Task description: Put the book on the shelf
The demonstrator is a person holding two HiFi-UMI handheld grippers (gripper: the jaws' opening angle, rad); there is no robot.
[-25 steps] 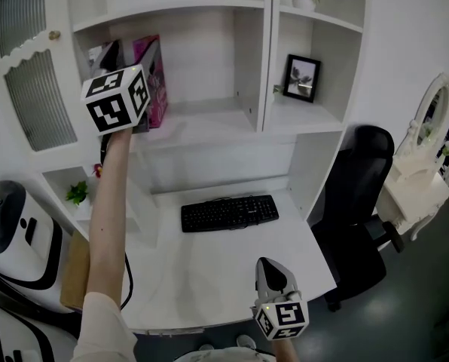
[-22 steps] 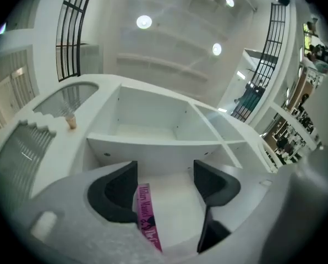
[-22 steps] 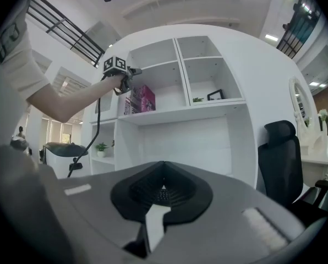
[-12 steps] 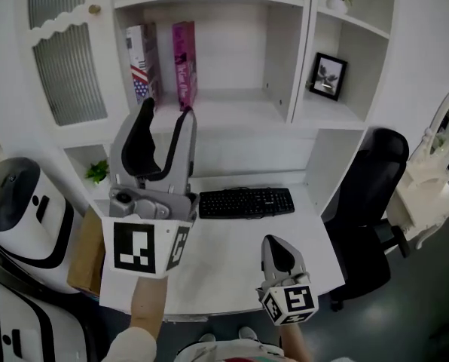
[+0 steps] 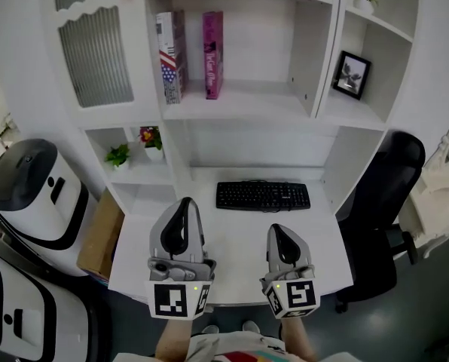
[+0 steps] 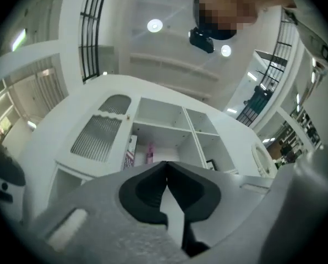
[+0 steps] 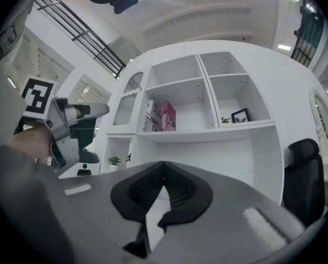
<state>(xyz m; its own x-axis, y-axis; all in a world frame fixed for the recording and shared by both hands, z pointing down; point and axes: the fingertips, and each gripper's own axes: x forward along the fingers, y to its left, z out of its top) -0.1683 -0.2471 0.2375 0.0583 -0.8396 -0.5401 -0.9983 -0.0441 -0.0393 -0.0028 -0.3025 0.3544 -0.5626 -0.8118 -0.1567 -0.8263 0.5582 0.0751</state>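
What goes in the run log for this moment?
pink book: upright on shelf, apart from flag-print book | left gripper: shut, empty | right gripper: shut, empty | status: shelving looks done

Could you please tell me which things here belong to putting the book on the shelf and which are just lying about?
Job: pink book and striped book, both upright on the shelf; left tongs and right tongs, both shut and empty.
Lying about: keyboard, picture frame, chair, potted plant, cardboard box.
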